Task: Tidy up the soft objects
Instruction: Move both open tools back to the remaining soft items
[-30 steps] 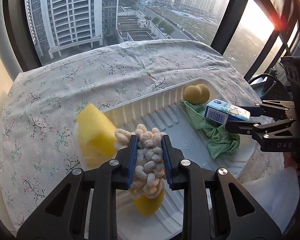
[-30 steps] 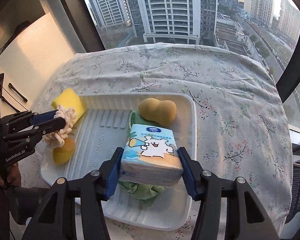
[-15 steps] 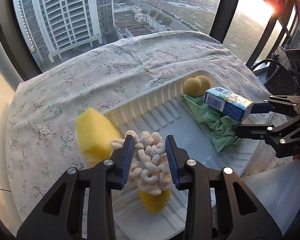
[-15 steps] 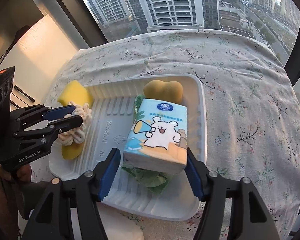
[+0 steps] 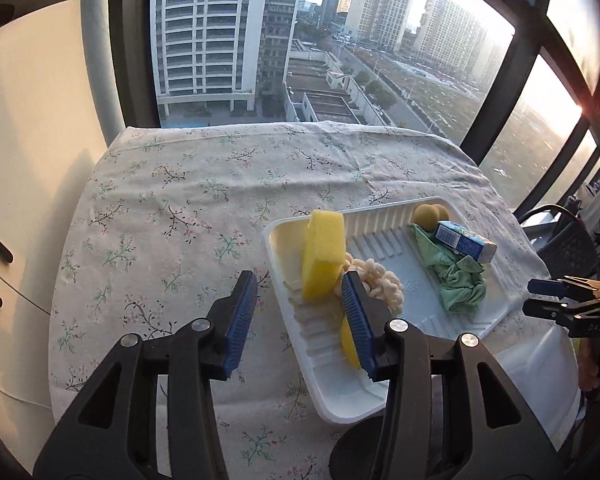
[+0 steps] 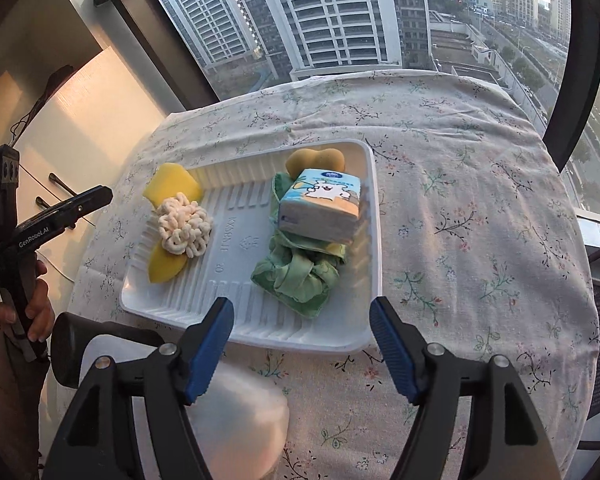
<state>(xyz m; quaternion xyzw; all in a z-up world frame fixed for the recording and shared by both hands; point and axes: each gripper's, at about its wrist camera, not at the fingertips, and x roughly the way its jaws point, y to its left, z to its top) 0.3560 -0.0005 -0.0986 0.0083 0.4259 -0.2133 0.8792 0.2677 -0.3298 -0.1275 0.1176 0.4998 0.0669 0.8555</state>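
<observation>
Two grippers are in your hands, and both have let go. Your left gripper (image 5: 298, 314) has just been opening; its jaws stand apart with nothing between them, above the left edge of the white tray (image 6: 352, 344). Your right gripper (image 6: 302, 346) has just been opening too, and its jaws are wide and bare, at the near edge of the tray.

Look inside the tray. At its left end a cream rope knot (image 6: 185, 226) lies on top of a yellow sponge (image 6: 172, 188), and a smaller yellow piece (image 6: 162, 266) pokes out under the knot. At its right end a tissue pack (image 6: 320, 210) with a bear on it rests on a crumpled green cloth (image 6: 300, 276). A tan sponge (image 6: 316, 158) sits in the far right corner, touching the pack. The tray lies on a flowery tablecloth (image 6: 460, 160).
</observation>
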